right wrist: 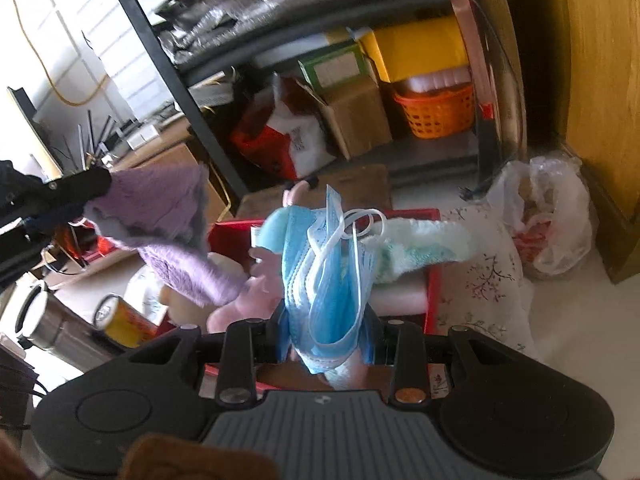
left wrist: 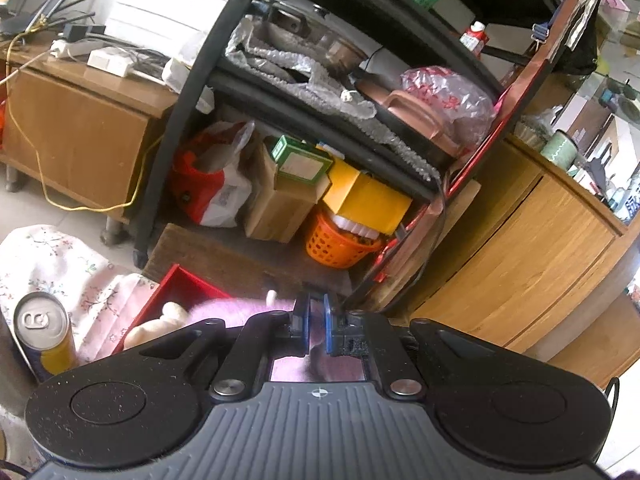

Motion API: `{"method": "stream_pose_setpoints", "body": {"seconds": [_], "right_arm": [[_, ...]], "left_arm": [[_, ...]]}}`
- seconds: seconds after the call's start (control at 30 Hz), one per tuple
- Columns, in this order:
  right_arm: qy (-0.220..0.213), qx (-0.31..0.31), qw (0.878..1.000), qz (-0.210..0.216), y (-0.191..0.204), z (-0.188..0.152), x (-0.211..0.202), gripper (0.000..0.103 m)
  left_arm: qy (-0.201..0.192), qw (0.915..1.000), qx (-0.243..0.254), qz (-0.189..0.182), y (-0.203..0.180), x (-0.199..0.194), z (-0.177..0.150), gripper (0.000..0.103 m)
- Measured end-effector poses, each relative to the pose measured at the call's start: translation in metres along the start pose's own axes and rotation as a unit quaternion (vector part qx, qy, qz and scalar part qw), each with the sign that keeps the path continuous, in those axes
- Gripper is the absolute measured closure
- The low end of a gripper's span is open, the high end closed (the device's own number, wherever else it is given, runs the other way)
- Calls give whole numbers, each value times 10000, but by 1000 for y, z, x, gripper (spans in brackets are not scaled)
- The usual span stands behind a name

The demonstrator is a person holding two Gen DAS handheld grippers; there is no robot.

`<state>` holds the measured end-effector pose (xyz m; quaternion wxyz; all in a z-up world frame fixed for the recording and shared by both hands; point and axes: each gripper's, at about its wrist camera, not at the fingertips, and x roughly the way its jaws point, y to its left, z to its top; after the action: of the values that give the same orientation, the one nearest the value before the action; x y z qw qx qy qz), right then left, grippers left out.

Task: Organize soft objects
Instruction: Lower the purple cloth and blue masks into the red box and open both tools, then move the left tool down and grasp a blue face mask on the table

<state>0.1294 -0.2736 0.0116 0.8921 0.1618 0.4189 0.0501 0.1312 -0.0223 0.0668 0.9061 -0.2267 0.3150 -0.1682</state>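
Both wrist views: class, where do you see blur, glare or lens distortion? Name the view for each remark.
Left wrist view: the fisheye bends the black shelf frame into a curve, and the purple cloth in the left gripper looks washed out by bright light. Right wrist view: the shelf contents are smeared with blur, while the blue face masks in the right gripper stay fairly sharp.

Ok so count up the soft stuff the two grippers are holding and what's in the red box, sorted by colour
Purple: 1, the fuzzy cloth pinched by the left gripper.
Blue: 1 bunch of face masks clamped in the right gripper; how many masks are in it cannot be told.
Pink: 1 plush toy in the red box.
Cream: 1 plush toy.
Mint green: 1 fluffy piece.
Total: 5.
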Motion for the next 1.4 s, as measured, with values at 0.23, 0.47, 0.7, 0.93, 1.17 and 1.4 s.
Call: {"method": "stream_pose_setpoints", "body": {"seconds": [0.23,0.47,0.7,0.93,1.17,1.4], "right_arm": [[378,38,9992,-156,-4,-8,28,96],[607,-157,9970,-458,-1,-15,39,63],[593,-78,9970,-500,-4,-17,34,63],[359,-165,9983,-431,7,-16,17,63],[253,-463,9974,-498,18,-24,4,63],[190,-682,9969,-355,26,-35,-14,63]], "left_arm": [[222,9996,-43,178,11,19,-4,100],[340,9993,-41,175,12,16,-7,98],[436,9988,37,240,9,10,-14,95],[557,9976,178,367,8,-1,-28,92],[787,9937,460,660,6,-9,-52,88],[966,9897,606,860,11,-27,-75,76]]}}
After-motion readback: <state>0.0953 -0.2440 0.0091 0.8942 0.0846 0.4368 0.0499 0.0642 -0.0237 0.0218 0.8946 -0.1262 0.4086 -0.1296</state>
